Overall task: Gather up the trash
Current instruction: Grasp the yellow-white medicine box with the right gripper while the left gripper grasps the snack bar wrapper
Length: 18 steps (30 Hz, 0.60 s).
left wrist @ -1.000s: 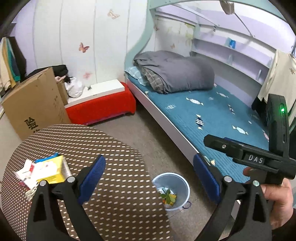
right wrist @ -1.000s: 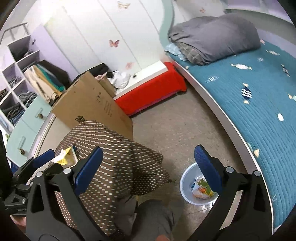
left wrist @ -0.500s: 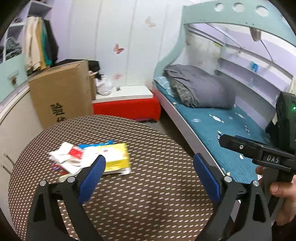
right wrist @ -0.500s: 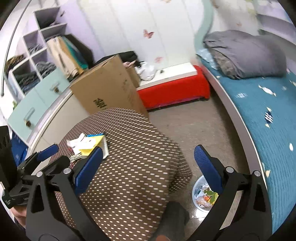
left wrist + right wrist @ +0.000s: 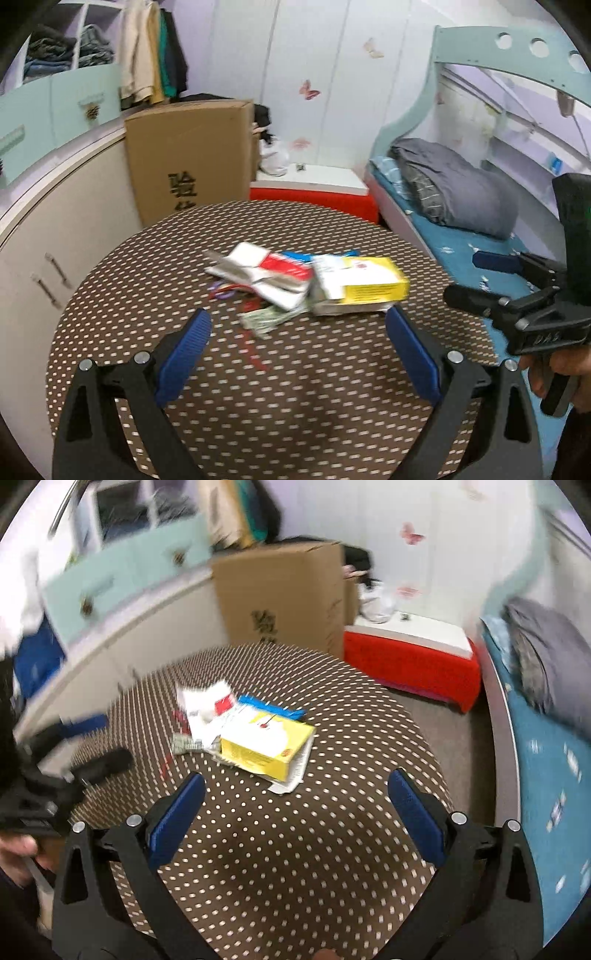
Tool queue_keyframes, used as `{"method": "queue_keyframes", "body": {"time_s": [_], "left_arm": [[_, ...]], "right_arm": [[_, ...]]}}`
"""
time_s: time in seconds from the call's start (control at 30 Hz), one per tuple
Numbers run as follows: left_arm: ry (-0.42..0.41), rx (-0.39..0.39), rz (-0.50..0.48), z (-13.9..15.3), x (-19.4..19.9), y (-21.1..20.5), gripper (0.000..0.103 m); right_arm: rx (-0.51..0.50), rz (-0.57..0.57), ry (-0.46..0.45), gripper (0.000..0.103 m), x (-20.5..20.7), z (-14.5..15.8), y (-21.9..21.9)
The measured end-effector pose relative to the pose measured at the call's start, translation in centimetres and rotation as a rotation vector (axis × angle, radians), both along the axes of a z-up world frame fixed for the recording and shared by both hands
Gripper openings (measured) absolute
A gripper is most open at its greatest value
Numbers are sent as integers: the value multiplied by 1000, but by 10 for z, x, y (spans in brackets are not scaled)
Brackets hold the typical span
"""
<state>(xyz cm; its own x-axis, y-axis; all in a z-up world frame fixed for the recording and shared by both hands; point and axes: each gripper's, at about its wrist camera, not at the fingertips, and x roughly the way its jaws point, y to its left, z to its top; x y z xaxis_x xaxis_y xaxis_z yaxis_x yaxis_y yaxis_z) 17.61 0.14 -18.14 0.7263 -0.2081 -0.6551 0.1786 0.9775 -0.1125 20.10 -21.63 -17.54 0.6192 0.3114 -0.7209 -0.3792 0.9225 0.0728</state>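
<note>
A pile of trash lies on the round brown dotted table [image 5: 280, 406]: a yellow carton [image 5: 364, 286], a white-and-red paper pack [image 5: 258, 267], a blue wrapper [image 5: 325, 255] and small scraps [image 5: 262, 319]. My left gripper [image 5: 299, 350] is open and empty, just short of the pile. My right gripper [image 5: 295, 812] is open and empty, above the table in front of the yellow carton [image 5: 264, 747]. The right gripper also shows in the left wrist view [image 5: 495, 280]. The left gripper also shows, blurred, in the right wrist view [image 5: 92, 746].
A large cardboard box [image 5: 188, 158] stands behind the table. A red bench with a white top [image 5: 314, 190] sits by the wall. A bed with a blue cover and grey quilt [image 5: 454, 188] runs along the right. Cabinets [image 5: 48, 206] line the left.
Both views have swung left and up from the floor bin onto the table. The bin has left both views. The trash pile now sits centred in front of both open grippers.
</note>
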Motion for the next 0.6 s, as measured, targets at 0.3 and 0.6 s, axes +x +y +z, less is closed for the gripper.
{"method": "queue_keyframes", "body": {"time_s": [0.3, 0.6], "left_arm": [[67, 66, 40, -29, 16, 26, 93], [101, 155, -4, -48, 37, 18, 93]], "right_arm": [[-305, 232, -8, 97, 43, -44, 65], [-285, 337, 44, 63, 69, -63, 81]]}}
